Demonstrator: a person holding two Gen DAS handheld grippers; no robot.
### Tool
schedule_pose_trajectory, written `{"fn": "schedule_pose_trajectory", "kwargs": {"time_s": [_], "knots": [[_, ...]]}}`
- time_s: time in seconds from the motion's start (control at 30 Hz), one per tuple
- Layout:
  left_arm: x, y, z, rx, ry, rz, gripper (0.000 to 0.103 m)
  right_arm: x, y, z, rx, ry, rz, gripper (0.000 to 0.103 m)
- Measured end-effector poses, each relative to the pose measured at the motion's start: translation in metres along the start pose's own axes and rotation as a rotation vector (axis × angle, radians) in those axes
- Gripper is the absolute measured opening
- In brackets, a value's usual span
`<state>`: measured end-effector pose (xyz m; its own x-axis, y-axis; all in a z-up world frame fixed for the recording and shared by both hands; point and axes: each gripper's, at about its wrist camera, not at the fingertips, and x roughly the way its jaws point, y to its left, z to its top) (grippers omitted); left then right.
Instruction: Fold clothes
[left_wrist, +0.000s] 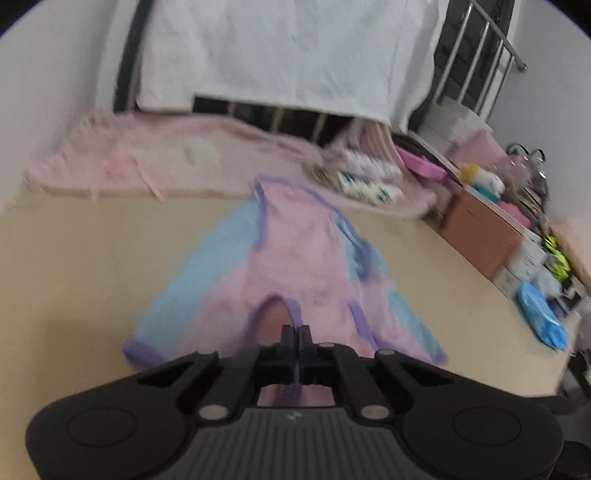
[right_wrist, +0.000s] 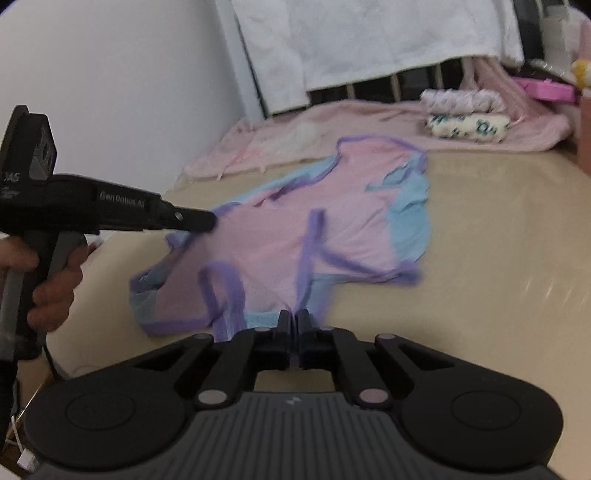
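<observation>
Your left gripper (left_wrist: 296, 328) sits low centre in the left wrist view, its jaws clenched on the purple-trimmed near edge of the garment (left_wrist: 295, 266), a strip of that trim showing between them. In that view the garment, pink in the middle with blue side panels, lies on the beige bed (left_wrist: 92, 258) and stretches from the jaws up toward the middle of the frame, its long axis running near to far, the narrow strapped end pointing at the pink blanket (left_wrist: 166, 155) beyond. Your right gripper (right_wrist: 294, 316) is low centre in the right wrist view, jaws likewise clenched on the near edge of the garment (right_wrist: 314, 221), where pink cloth and purple trim gather into the closed tips. There the garment spreads up and right from the jaws, its far end aimed at the upper right. At mid left of that view your left gripper (right_wrist: 212, 220) reaches in from the left, its tip on the garment's left edge, your hand (right_wrist: 51, 280) around its grip. Both views are blurred.
</observation>
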<state>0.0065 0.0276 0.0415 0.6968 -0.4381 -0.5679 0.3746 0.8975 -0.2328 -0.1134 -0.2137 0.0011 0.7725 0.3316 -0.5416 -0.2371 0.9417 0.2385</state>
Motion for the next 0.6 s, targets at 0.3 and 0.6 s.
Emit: {"fn": "schedule_pose_trajectory", "kwargs": {"time_s": [0.3, 0.6], "knots": [[-0.053, -0.022, -0.035, 0.174, -0.137, 0.025, 0.045, -0.028, 0.016, 0.001, -0.117, -0.099, -0.042, 0.041], [-0.042, -0.089, -0.093, 0.532, -0.082, 0.158, 0.063, 0.001, 0.036, 0.003, -0.137, -0.06, -0.106, 0.004]]}}
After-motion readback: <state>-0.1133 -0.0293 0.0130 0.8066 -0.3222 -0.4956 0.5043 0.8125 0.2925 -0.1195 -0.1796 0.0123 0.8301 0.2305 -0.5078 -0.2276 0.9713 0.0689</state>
